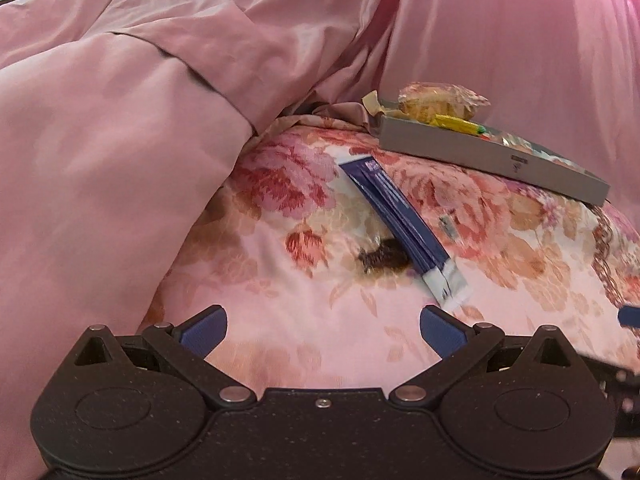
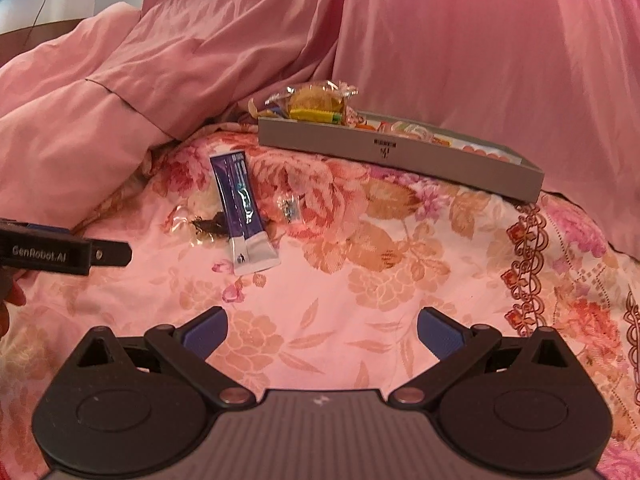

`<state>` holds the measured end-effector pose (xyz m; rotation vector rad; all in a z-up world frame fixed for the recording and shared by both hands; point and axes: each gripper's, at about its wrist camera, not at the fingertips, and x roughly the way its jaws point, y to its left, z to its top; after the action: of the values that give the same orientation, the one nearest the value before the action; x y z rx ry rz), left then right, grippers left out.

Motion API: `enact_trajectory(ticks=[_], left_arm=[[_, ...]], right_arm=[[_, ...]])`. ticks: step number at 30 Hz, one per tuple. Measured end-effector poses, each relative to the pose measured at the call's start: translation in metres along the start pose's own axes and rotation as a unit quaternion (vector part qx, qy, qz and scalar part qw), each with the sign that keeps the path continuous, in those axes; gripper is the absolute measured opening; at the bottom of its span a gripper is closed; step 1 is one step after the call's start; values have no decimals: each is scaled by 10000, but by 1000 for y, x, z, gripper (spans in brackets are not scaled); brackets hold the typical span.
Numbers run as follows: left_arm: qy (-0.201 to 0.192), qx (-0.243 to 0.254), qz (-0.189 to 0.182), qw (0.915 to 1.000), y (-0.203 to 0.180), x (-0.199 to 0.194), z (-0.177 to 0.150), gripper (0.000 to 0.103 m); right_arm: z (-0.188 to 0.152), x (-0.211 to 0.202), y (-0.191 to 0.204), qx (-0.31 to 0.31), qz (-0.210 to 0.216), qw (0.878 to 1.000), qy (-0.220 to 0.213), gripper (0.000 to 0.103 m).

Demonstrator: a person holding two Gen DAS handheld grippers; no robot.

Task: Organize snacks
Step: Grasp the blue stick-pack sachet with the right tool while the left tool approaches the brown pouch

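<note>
A: Locating target: blue sachet (image 2: 244,216) lies flat on the bed (image 2: 360,288), mid-surface, well short of the grey tray (image 2: 400,160) at the far edge.

B: Handling?

A: Judged light, limp, slippery. Grip the white sealed end. Left tongs (image 1: 323,330) and right tongs (image 2: 322,330) both spread wide, empty.

B: Obstructions?

A: Dark wrapper (image 2: 210,226) touches the sachet; clear wrapper (image 2: 289,205) just beside; pink quilt (image 2: 100,140) borders the left edge.

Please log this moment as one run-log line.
left gripper: open, empty | right gripper: open, empty | blue packet: on bedspread | tray: holds snacks
</note>
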<state>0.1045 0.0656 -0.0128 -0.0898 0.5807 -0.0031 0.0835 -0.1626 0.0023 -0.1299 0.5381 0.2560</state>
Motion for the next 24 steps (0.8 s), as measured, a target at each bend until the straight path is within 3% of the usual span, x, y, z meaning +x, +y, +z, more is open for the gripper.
enact_trajectory(ticks=[7, 11, 17, 24], left_arm=[[-222, 198, 74, 9995, 1, 30, 18, 102], [-229, 301, -19, 9993, 6, 40, 26, 102], [-265, 482, -85, 9984, 13, 44, 28, 102], [-263, 684, -242, 9970, 14, 47, 29, 102]], right_arm=[[6, 32, 3, -115, 61, 9997, 224, 103], [20, 57, 4, -159, 402, 9983, 383, 103], [42, 97, 21, -764, 567, 9950, 288, 102], [53, 129, 44, -1026, 654, 9923, 214, 86]])
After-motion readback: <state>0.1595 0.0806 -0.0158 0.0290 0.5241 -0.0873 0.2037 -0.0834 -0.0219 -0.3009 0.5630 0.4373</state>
